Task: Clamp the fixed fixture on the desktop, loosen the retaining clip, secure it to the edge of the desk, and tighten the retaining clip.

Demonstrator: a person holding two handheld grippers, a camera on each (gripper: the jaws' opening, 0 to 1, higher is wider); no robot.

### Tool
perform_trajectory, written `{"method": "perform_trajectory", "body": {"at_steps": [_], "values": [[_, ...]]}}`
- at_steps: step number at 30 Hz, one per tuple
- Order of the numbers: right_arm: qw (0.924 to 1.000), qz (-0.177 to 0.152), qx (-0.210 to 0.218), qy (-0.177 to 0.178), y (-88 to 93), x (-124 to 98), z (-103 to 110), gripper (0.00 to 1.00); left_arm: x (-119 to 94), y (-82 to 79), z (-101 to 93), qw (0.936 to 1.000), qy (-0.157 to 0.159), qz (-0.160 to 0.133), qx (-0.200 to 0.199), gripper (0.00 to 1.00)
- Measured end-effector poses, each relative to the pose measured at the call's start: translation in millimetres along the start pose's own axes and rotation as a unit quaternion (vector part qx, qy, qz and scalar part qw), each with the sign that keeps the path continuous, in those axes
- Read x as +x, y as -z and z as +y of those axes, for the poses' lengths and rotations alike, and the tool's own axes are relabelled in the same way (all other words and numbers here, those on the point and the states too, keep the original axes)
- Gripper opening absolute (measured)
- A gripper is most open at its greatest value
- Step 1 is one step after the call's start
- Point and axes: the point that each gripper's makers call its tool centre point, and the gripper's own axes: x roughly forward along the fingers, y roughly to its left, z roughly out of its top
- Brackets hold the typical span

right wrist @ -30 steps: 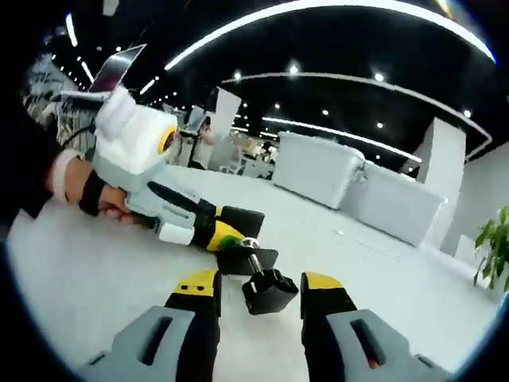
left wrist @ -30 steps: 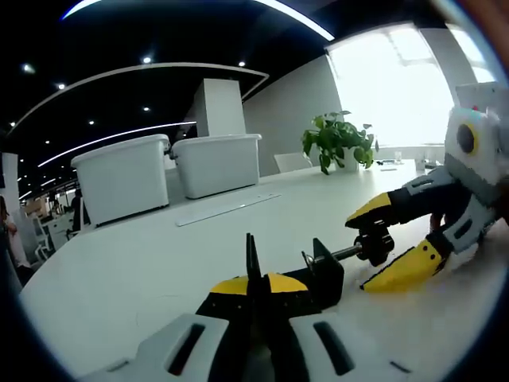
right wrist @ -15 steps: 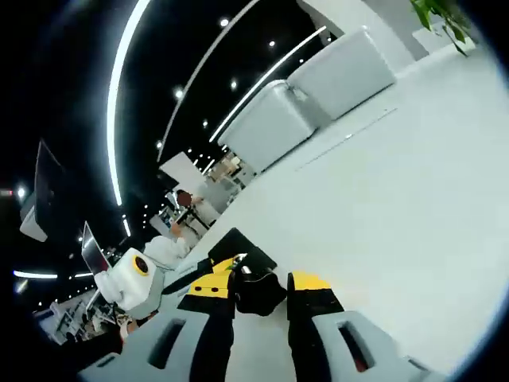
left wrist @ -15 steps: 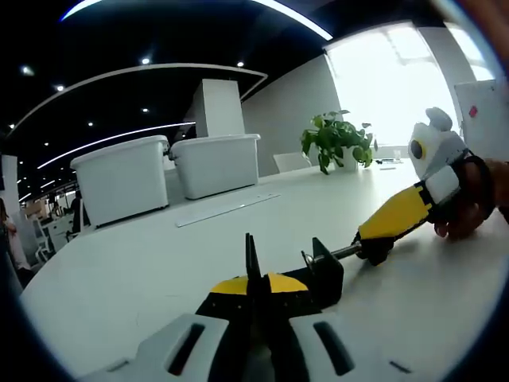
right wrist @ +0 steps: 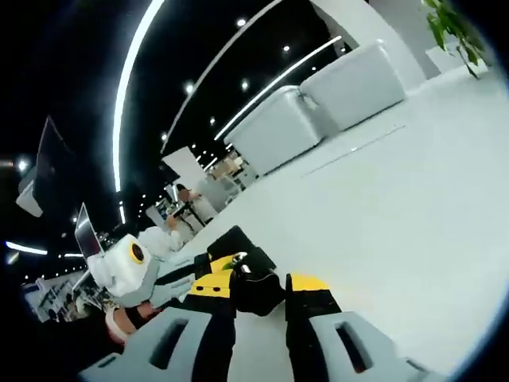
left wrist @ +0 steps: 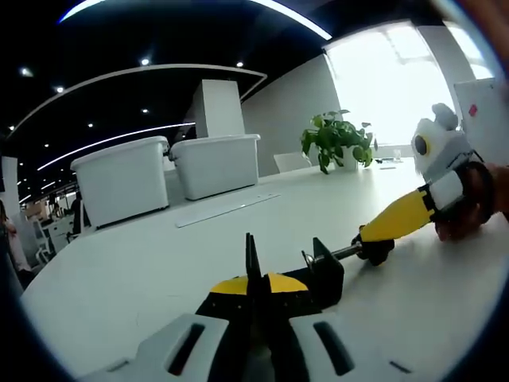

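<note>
- In the left gripper view, the left tool (left wrist: 256, 296) is seen with its yellow-tipped jaws drawn together on the thin upright plate of the black fixture (left wrist: 322, 274), which lies on the white surface (left wrist: 159, 270)
- The fixture's screw (left wrist: 343, 253) runs out to the right, ending in a black knob (left wrist: 374, 249)
- The right tool (left wrist: 380, 235) is seen reaching in from the right, held by a hand (left wrist: 469, 208); its yellow jaws are closed around the knob
- In the right gripper view, the knob (right wrist: 256, 291) is gripped between the right tool's (right wrist: 260, 293) two jaws, touching both
- Beyond the knob, the fixture's black body (right wrist: 237, 243) is held by the left tool (right wrist: 208, 270), which comes in from the left
- Two white bins (left wrist: 167, 171) and a flat strip (left wrist: 227, 208) are set farther back on the surface, well apart from the fixture
- A potted plant (left wrist: 338, 142) stands near the bright window
</note>
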Motion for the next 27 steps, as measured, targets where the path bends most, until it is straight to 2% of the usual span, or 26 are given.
{"method": "perform_trajectory", "body": {"at_steps": [2, 4, 6, 7, 9, 13, 16, 18, 21, 24, 25, 27], "values": [[0.9979, -0.008, -0.064, 0.004, -2.9, 1, 2, 0.21, -1, 0.0, -1.5, 1.0000, 0.000, 0.000, 0.000, 0.06], [0.9913, -0.011, -0.131, 0.008, -4.6, 1, 4, 0.21, -2, 0.3, -2.3, 1.0000, 0.000, 0.001, -0.001, 0.06], [0.9725, -0.025, -0.232, 0.005, -6.9, 1, 9, 0.21, -3, 0.4, -2.9, 1.0000, -0.001, 0.001, -0.001, 0.06], [0.9563, -0.032, -0.291, 0.007, -6.5, 0, 13, 0.21, -3, 0.4, -3.0, 1.0000, -0.001, 0.001, -0.002, 0.06], [0.9408, -0.037, -0.337, 0.013, -5.5, -1, 16, 0.21, -3, 0.3, -3.9, 1.0000, 0.000, 0.000, -0.002, 0.06], [0.9078, -0.045, -0.416, 0.032, -5.2, -2, 20, 0.21, -4, 0.5, -5.0, 1.0000, 0.000, 0.001, -0.002, 0.06], [0.8787, -0.049, -0.473, 0.043, -4.0, -2, 23, 0.21, -5, 0.4, -5.5, 1.0000, 0.000, 0.001, -0.002, 0.06], [0.8549, -0.051, -0.514, 0.053, -3.9, -2, 25, 0.21, -5, 0.6, -5.7, 1.0000, -0.001, 0.001, -0.003, 0.06], [0.8297, -0.053, -0.552, 0.062, -4.0, -7, 29, 0.22, -5, 0.6, -5.8, 1.0000, -0.001, 0.001, -0.002, 0.06], [0.7994, -0.057, -0.593, 0.075, -3.7, -9, 33, 0.21, -5, 0.5, -5.7, 1.0000, -0.001, 0.002, -0.002, 0.06], [0.7983, -0.057, -0.595, 0.075, -4.2, -9, 35, 0.21, -5, 0.6, -5.6, 1.0000, -0.002, 0.002, -0.002, 0.06], [0.8018, -0.056, -0.590, 0.075, -6.5, -8, 31, 0.21, -6, 0.5, -5.4, 1.0000, -0.002, 0.002, -0.003, 0.06]]}}
